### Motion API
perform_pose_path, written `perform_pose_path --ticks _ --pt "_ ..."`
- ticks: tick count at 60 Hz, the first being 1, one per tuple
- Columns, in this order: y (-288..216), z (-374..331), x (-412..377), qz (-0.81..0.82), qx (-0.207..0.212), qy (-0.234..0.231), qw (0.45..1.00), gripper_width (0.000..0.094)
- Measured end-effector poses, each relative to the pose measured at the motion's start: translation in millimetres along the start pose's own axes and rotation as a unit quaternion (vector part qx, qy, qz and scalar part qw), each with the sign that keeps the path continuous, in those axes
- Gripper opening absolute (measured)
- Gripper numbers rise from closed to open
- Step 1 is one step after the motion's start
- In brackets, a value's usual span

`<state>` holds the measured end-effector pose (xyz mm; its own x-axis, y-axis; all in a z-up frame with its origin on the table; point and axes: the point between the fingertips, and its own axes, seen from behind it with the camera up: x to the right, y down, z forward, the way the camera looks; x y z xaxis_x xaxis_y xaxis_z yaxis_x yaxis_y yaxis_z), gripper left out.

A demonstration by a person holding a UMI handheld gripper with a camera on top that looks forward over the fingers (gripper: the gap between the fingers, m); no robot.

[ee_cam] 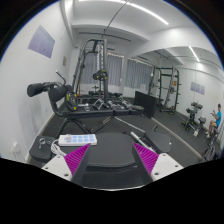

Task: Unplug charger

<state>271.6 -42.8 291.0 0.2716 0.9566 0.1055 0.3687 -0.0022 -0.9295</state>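
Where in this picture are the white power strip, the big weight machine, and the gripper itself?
white power strip (79, 139): gripper view, on the middle of its top face.
weight machine (98, 70): gripper view, on its upright metal frame.
gripper (108, 157): gripper view, midway between its open fingertips; nothing held.

You're looking into a gym room with white walls and a dark floor. A framed picture hangs on the wall to one side. Long strip lights run across the ceiling. A cable weight machine stands ahead of you, with vertical blinds over the windows behind it and a squat rack farther off.
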Motion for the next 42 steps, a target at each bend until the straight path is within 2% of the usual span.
perform_pose_path --ticks 16,33,42 --pt "-11 8 -44 -0.017 0.008 -0.031 0.999 0.0857" --pt "5 34 -158 -0.008 0.011 -0.147 0.989 0.0856" --pt "31 72 -207 -0.015 0.012 -0.180 0.983 0.0856"
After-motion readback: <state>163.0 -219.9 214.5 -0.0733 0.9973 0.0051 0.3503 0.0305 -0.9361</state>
